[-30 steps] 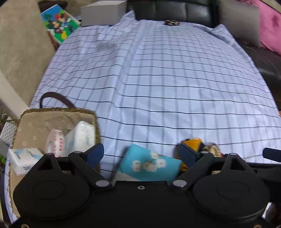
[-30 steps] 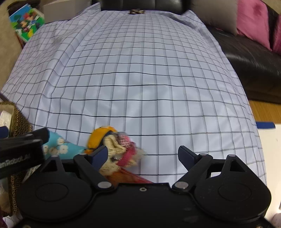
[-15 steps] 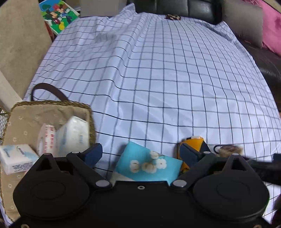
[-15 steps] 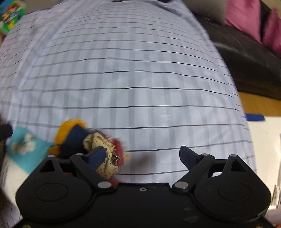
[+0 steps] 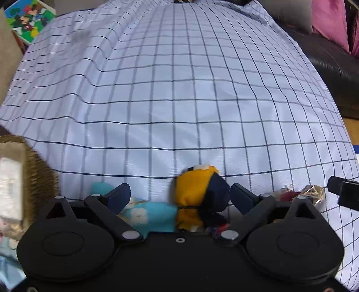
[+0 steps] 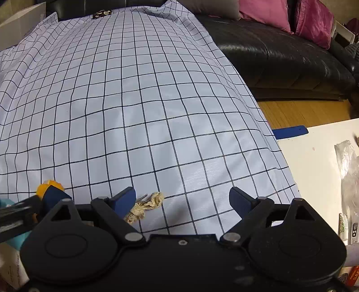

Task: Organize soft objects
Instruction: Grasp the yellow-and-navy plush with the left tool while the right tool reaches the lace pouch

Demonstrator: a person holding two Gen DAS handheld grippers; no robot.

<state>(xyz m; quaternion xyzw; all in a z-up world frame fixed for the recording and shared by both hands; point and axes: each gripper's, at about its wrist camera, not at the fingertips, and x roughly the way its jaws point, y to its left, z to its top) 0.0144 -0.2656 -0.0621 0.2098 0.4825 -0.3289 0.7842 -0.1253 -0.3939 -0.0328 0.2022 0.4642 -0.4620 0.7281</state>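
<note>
We see the left gripper with jaws spread wide, gripping nothing; a yellow-and-navy stuffed fabric pouch lies between them beside a turquoise floral cloth. Our right gripper also gapes empty, a beige lace scrap just inside its left jaw, white grid-checked cloth beyond.

Checked sheet: thin woven cloth, smooth with a faint sheen, rumpled into soft ridges at its left side. Orange-and-navy bundle: matt knit cloth. Turquoise flowered piece: soft matt fabric. Cream lace scrap: open, rough, frayed weave. Basket: coarse straw-like weave, bristly rim. Sofa: black leather or the like, glossy, creased. Pink cushions: satiny cloth. Floor strip: varnished wood. Left gripper and right gripper: matt black plastic bodies, small bright metal pivot pins, dull blue pads.
</note>
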